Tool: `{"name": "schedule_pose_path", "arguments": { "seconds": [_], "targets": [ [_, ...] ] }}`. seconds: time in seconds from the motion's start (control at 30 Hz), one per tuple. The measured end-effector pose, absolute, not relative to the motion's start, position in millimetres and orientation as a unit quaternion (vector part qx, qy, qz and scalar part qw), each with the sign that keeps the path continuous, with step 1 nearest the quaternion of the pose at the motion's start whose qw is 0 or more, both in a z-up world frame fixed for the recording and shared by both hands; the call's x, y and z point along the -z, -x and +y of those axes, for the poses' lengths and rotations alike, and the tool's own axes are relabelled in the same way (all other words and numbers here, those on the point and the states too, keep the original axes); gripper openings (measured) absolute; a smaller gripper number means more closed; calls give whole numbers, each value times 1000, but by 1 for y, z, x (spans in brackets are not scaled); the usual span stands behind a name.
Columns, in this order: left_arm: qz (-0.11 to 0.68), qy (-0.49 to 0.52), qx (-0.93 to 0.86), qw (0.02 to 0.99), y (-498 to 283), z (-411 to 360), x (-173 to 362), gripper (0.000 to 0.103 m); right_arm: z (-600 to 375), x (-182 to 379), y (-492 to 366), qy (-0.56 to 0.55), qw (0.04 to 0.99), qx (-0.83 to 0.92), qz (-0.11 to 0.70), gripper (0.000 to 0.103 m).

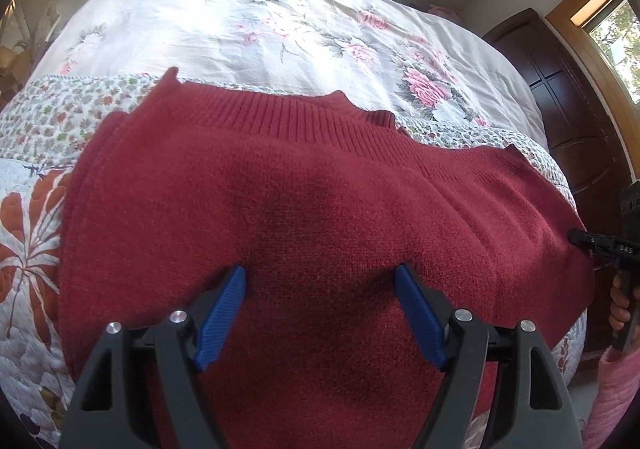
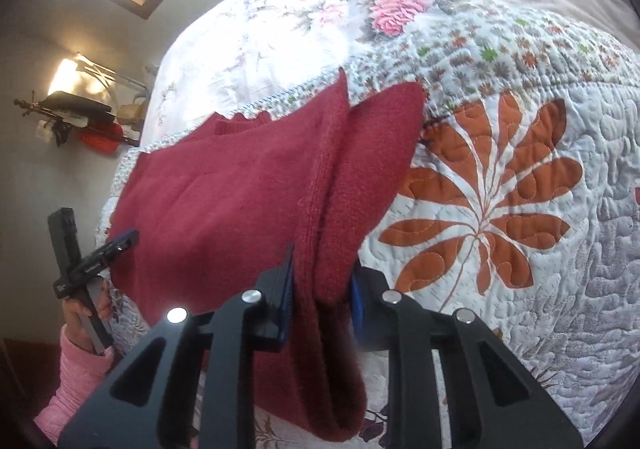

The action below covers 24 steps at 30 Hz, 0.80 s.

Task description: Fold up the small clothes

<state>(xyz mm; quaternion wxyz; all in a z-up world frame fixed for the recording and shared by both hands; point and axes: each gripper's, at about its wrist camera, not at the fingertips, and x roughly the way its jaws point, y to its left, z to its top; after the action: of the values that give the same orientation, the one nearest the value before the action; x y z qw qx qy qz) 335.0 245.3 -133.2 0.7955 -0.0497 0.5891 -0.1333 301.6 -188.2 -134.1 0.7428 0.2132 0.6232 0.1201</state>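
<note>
A dark red knit sweater point(image 1: 304, 185) lies spread on the bed, its ribbed hem toward the far side. My left gripper point(image 1: 321, 268) hovers open just over the sweater's near middle, blue pads point(image 1: 222, 313) wide apart with nothing pinched. In the right wrist view, one side of the sweater point(image 2: 224, 201) is lifted into a thick fold, and my right gripper point(image 2: 322, 277) is shut on that fold. The right gripper point(image 1: 588, 243) also shows at the sweater's right edge. The left gripper point(image 2: 116, 243) appears at the sweater's left edge, held by a hand in a pink sleeve point(image 2: 76, 369).
The bed carries a white quilt with orange leaf prints point(image 2: 480, 209) and a pale sheet with pink flowers point(image 1: 280, 21) beyond. A dark wooden cabinet point(image 1: 560, 109) and a window point(image 1: 612, 37) stand to the right. A wall shelf with items point(image 2: 80, 109) hangs past the bed.
</note>
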Motion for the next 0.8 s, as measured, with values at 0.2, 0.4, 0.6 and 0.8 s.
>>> {"name": "schedule_pose_path", "arguments": {
  "seconds": [0.2,0.4,0.6,0.8],
  "targets": [
    [590,47,135,795,-336,244,134,78,-205,159,-297,-261,727,-129,622,23],
    [589,48,137,795,-336,244,136,79,-205,165,-296,-267,727,-125,621,23],
    [589,53,139,794,-336,246,136,80,-206,164,-296,-281,719,-106,626,23],
    [566,84,137,808,-328,272,104,79,-185,108,-309,-295,735,-136,595,22]
  ]
}}
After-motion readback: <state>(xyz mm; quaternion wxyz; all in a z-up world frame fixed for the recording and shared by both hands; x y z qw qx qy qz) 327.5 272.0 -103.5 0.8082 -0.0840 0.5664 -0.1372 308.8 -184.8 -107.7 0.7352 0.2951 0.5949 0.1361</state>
